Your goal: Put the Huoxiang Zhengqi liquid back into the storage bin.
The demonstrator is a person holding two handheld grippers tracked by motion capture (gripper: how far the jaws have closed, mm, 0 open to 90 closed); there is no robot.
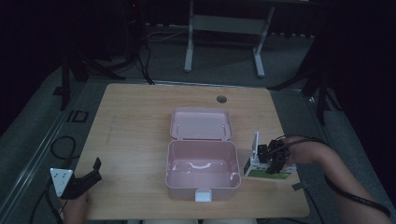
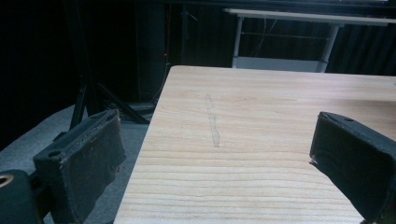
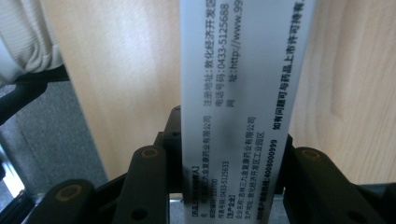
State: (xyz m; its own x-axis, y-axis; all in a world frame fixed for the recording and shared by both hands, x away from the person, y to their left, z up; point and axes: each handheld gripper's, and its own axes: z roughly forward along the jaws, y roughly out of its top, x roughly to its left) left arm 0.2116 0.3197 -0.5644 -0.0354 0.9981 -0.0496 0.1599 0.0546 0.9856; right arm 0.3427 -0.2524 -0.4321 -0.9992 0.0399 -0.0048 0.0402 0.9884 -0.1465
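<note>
The right gripper [image 1: 272, 158] is clamped on a flat white cardboard medicine box with black print and a green band [image 1: 266, 169], which sits at the right side of the pale wooden table [image 1: 140, 121], just beside the right wall of the open pink plastic lunch box with its lid folded back [image 1: 201, 173]. In the right gripper view the box's narrow printed face [image 3: 243, 93] runs up between the two black jaws, pinched across its thin sides.

My worry is the grip: thin cardboard squeezed on its narrow edges could buckle or twist, and the box might then slide out on the way over the pink rim. One flap appears to stand up (the white strip at the box's left end in the high view), and it could catch on the lunch box wall if the carry stays low. A long box held near one end may also droop and tip.

The left gripper [image 1: 88, 179] rests near the table's left front corner, jaws apart and holding nothing, well away from the lunch box, so it cannot steady it if bumped
</note>
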